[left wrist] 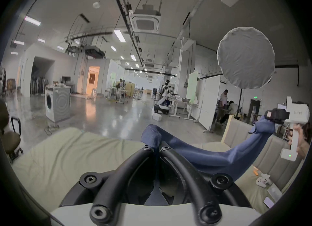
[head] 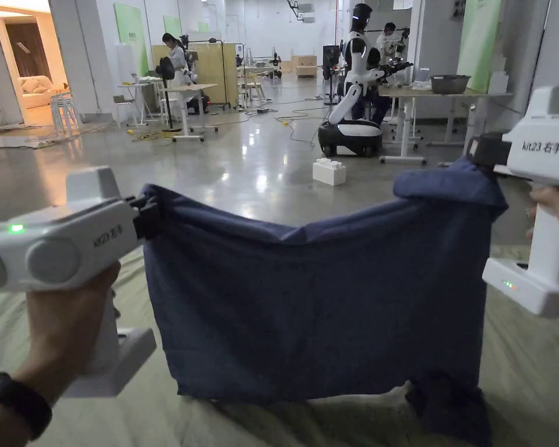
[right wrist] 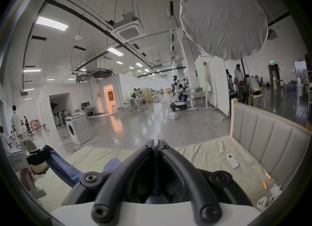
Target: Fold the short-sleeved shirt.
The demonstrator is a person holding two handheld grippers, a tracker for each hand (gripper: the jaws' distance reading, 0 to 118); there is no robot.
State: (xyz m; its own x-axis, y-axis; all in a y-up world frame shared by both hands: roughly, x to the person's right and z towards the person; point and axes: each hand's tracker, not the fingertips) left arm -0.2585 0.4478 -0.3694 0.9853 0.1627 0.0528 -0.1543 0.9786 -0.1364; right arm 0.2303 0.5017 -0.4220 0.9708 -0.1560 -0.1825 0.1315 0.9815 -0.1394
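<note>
A dark blue short-sleeved shirt hangs spread out in the air above a bed, sagging a little along its top edge. My left gripper is shut on its top left corner, and my right gripper is shut on its top right corner, held slightly higher. A bunched part at the bottom right reaches down to the sheet. In the left gripper view my jaws pinch a blue fold and the shirt runs across to the right gripper. The right gripper view has its jaws closed, with the shirt stretching to the left gripper.
A beige sheet covers the bed, with a padded headboard at its right end. A white remote and a small toy lie near the headboard. Beyond the bed are a white block, a wheeled robot and a washing machine.
</note>
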